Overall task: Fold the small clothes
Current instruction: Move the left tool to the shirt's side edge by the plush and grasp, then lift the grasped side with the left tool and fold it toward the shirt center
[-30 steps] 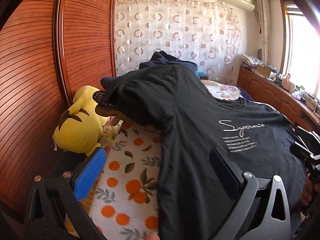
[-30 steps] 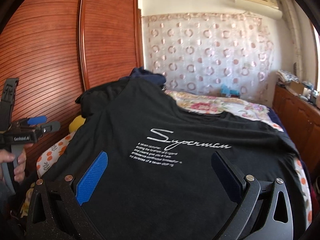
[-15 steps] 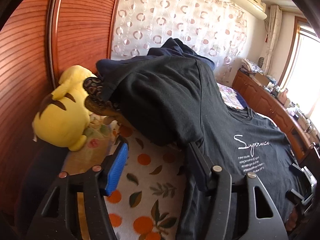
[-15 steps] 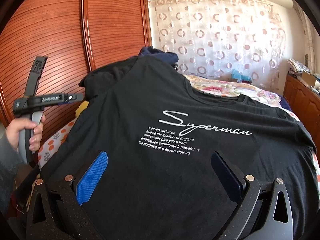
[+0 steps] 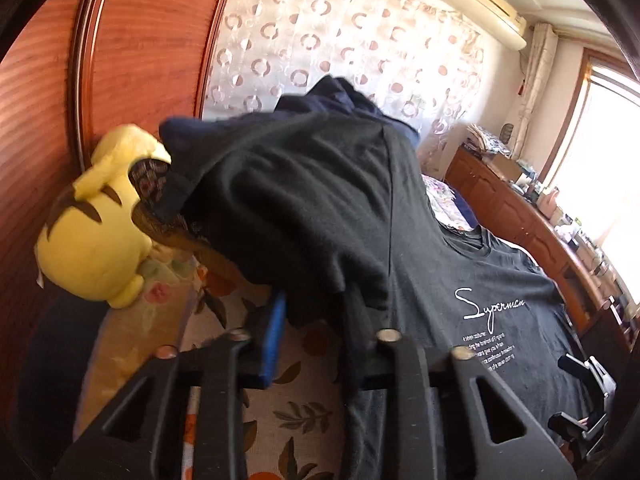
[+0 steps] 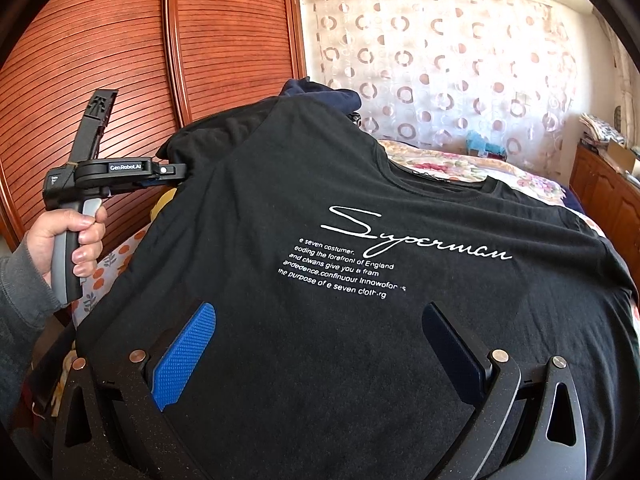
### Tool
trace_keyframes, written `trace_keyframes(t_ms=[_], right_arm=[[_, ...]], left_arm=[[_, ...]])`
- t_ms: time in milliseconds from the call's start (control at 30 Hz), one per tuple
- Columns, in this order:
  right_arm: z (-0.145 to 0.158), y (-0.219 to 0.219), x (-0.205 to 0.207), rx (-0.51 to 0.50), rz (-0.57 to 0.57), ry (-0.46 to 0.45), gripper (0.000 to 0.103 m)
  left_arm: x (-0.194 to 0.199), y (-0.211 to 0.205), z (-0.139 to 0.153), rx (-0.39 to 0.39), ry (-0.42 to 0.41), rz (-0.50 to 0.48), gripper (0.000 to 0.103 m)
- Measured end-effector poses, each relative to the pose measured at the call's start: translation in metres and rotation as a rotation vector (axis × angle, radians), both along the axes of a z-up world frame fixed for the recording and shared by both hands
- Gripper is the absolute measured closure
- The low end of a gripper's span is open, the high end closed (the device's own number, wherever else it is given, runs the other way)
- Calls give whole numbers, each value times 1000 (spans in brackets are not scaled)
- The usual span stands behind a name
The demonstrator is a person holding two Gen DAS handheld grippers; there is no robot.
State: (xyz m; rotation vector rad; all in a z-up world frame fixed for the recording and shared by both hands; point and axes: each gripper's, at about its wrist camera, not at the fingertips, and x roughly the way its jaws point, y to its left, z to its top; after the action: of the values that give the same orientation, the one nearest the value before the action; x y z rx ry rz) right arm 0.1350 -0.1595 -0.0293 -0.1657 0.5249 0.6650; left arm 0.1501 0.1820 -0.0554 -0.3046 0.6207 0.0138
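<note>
A black T-shirt [image 6: 360, 208] with white "Superman" lettering lies spread face up on the bed; it also shows in the left wrist view [image 5: 460, 280]. Its left sleeve [image 5: 304, 216] drapes over a heap of dark clothes. My left gripper [image 5: 316, 320] is shut on the hem of that sleeve; it appears from the side in the right wrist view [image 6: 176, 170], held by a hand. My right gripper [image 6: 316, 344] is open and empty, hovering over the shirt's lower front.
A yellow plush toy [image 5: 96, 236] lies against the wooden wardrobe [image 6: 120, 60] at the left. A navy garment [image 5: 344, 96] tops the heap. The bedsheet [image 5: 240, 360] has orange print. A wooden cabinet [image 5: 520, 216] runs along the right under the window.
My left gripper moved forward to the sleeve and closed its jaws on the hem. My right gripper stayed open and came a little closer over the shirt's print.
</note>
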Motion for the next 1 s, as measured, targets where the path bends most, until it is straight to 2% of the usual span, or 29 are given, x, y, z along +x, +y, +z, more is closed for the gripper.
trace_keyframes(t_ms=[100,300,400,700,733,800,900,1000], right_arm=[[-2,4,0,1,-3,-7,0],[-5,4,1,8,-5,-2,0],[-6,4,1,10,-5,2,0],[-8,3,0,13,-9,6,0],[-7,3,0,13,-8,6,0],[-7,3,0,12,-8,6,0],[-7,3,0,11,-8,5,0],[-7,2,0,11,-7,5,0]], left_arm=[[-4,-7,14,57,-24,-14,89],[-6,-12,54,128,-84,-26,89],[-3,-5,62,140,-88,2,89],[3,21,50,126,-39,66,89],[3,21,48,130,-34,74,85],[4,26,43,139,-24,94,57],[10,33,39,177,-14,107,43],[20,36,36,246,8,119,42]])
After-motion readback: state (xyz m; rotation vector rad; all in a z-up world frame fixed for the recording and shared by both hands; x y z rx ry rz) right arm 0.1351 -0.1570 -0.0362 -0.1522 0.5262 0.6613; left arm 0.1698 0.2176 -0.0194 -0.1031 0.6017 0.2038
